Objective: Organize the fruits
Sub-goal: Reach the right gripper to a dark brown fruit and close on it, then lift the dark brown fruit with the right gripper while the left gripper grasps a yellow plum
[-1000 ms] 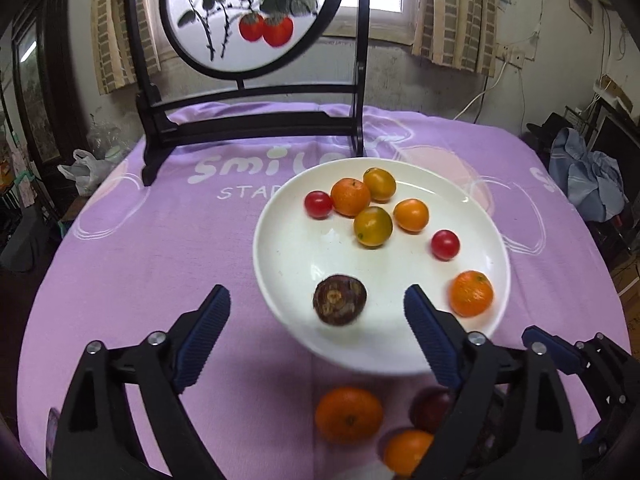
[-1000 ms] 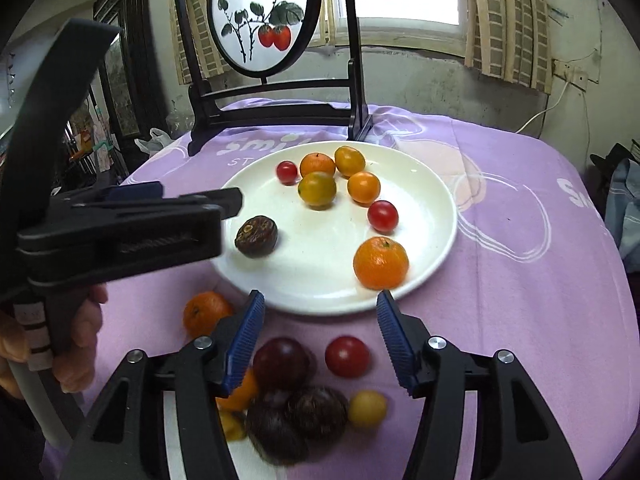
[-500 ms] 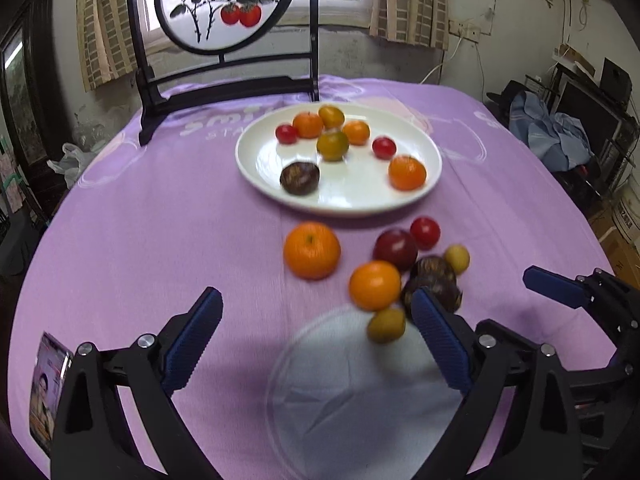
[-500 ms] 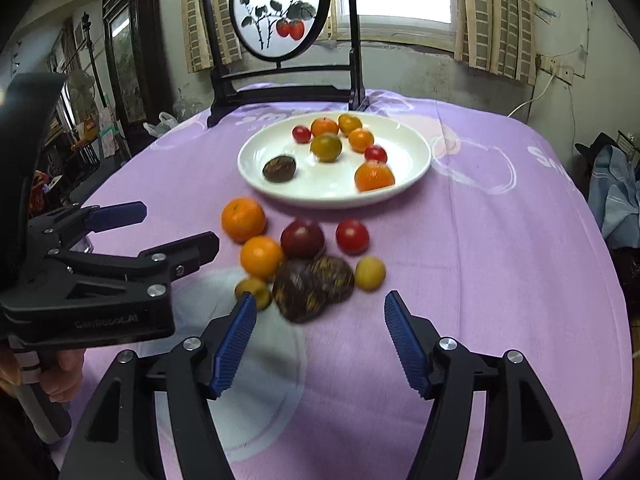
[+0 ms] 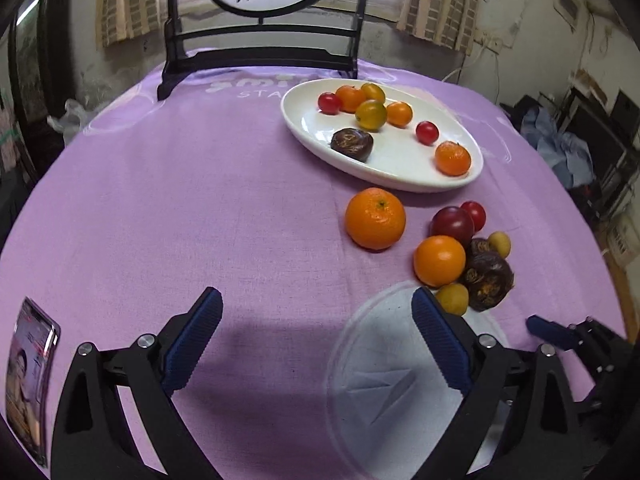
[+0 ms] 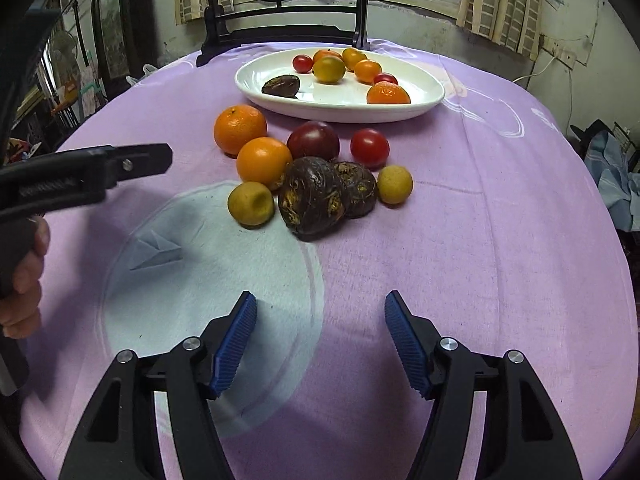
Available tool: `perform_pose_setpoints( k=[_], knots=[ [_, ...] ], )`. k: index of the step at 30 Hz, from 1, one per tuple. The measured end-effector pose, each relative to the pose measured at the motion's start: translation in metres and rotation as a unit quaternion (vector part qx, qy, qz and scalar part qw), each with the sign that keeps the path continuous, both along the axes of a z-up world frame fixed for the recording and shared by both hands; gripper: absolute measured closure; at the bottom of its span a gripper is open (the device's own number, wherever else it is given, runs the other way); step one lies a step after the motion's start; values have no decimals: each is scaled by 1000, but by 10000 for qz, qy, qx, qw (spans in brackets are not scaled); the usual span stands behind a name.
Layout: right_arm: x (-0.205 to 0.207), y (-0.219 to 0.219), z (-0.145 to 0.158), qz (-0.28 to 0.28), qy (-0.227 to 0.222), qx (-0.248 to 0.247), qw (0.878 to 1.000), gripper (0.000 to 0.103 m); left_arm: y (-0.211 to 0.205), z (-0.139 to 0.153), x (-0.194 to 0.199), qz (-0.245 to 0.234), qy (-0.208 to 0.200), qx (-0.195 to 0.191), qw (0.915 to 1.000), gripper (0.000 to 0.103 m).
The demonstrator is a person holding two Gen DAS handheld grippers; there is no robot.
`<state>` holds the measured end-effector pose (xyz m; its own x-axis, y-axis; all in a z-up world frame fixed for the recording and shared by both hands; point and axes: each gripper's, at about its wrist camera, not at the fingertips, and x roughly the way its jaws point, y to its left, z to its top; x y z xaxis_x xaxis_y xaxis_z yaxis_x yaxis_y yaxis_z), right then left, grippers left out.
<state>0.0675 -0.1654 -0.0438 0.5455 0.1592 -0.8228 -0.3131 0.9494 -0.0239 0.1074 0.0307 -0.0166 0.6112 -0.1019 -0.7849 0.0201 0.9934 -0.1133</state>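
1. Two grippers over the counter, both with fingers spread apart and nothing between them: left gripper [image 5: 316,344], right gripper [image 6: 320,344]. The left gripper also shows from the side in the right wrist view [image 6: 86,174], held by a hand [image 6: 24,276].
2. Under and ahead of the fingers: purple cloth [image 6: 480,240] on the counter, with a pale round print [image 6: 192,280] on it.
3. Loose pile on the cloth, near side of the plate: yellow fruit with a dimple [image 6: 251,203] just beside a large dark wrinkled fruit [image 6: 312,198], which touches a second dark fruit [image 6: 358,188]. A small yellow fruit [image 6: 395,184] lies just right of those.
4. Behind them: orange [image 6: 263,160], a second orange [image 6: 240,129] further left, dark red fruit [image 6: 313,140], red tomato [image 6: 369,147].
5. White plate [image 6: 424,92] beyond the pile, holding a dark fruit [image 6: 281,85], an orange fruit [image 6: 388,94], and several small red, orange and yellow-green fruits toward its far side.
6. Far edge: black wooden stand [image 6: 280,34] with a round painted panel.
7. Left wrist view, near-left edge of the cloth: a phone [image 5: 30,380].
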Motion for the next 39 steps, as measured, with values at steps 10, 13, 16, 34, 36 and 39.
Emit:
perform_pose_setpoints(
  k=[10,13,16,34,36,39],
  knots=[
    [45,18,3,4,-10,3,10000,59,-10,-4,1,-226,93,45,9997,10],
    [55,20,4,-32,10,91,10000,62,-10,-7,3,-246,176,19,9995,10],
    [56,19,3,-53,-18,182,9998,63,-12,-9,3,-318,234,-36,9992,10],
    [4,-53,16,-356,-204,724,9965,63,-68,-15,-12,-1099,109,229,9936,10],
    [2,-55,16,-334,-211,777,9962,63,-73,-13,-10,-1077,15,271,9938,10],
    [-2,-57,20,-295,-304,856,9954,63,-83,-16,-3,-1089,107,419,9931,12]
  ],
)
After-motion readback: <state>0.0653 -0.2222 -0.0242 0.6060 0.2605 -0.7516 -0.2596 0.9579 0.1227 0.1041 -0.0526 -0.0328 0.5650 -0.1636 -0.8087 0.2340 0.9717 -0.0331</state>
